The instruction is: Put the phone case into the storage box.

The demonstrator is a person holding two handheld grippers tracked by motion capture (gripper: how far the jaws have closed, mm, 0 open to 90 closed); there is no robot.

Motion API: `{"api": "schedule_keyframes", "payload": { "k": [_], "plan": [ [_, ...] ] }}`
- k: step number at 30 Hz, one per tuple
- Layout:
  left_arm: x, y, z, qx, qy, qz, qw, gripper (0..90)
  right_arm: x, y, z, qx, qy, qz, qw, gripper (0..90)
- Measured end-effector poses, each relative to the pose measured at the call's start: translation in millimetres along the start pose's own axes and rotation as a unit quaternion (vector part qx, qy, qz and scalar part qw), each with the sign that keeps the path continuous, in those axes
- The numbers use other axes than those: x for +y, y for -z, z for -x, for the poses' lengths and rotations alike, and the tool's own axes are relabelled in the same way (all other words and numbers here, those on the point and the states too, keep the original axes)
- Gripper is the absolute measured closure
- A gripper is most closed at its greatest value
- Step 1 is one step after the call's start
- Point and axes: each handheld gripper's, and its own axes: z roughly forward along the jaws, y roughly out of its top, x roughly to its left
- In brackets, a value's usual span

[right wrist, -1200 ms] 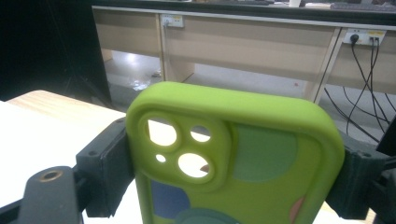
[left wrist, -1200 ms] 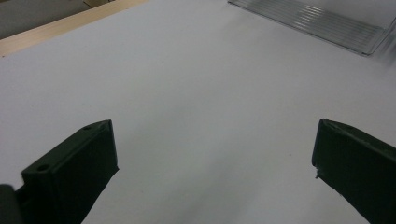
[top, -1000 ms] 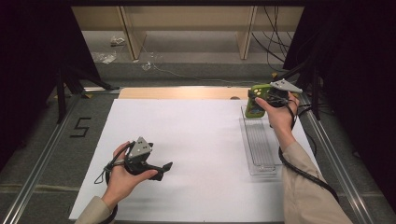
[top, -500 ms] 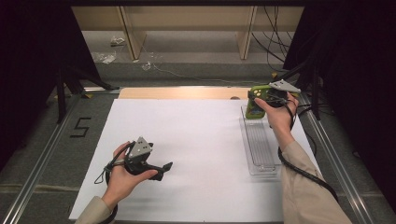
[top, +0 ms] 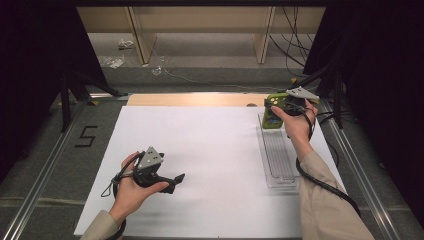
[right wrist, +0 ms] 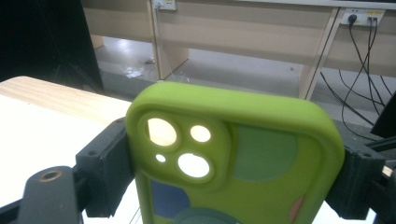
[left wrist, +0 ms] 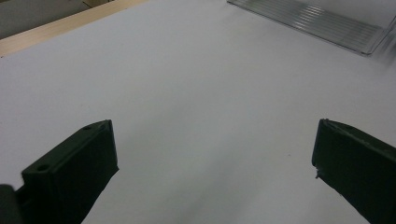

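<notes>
One lime-green phone case (right wrist: 233, 158), camera cutouts, clamped in rt tongs (right wrist: 229, 172).

Lime-green phone case (right wrist: 233, 163), upright, over clear tray (top: 278, 157)

The left hand (top: 131, 189) rests low near the front left part of the white sheet (top: 200, 150), holding the left gripper (top: 172, 181) level with its jaws spread wide and nothing between them. The right arm reaches out along the sheet's right side, sleeve at the near edge and the right hand (top: 296, 122) at the far right corner. There the right gripper (right wrist: 233, 172) has its jaws pressed against both sides of a green phone case (right wrist: 233, 154), held upright.
</notes>
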Motion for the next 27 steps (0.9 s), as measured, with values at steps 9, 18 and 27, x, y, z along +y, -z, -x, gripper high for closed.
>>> {"api": "schedule_keyframes", "payload": {
  "k": [9,18,27],
  "plan": [
    [-0.2,-0.4,0.2,-0.001,-0.001,-0.001,1.0000,0.0,-2.6,-2.7,-0.7,-0.001,0.000,-0.004,1.0000,17.4],
    [-0.1,-0.3,0.2,0.000,-0.001,-0.001,1.0000,0.0,-4.9,-4.8,-0.6,-0.003,-0.002,-0.008,1.0000,17.3],
    [-0.3,-0.6,0.1,-0.001,0.000,-0.001,1.0000,0.0,-7.8,-7.2,-0.7,-0.003,-0.004,-0.012,0.9999,17.3]
  ]
}}
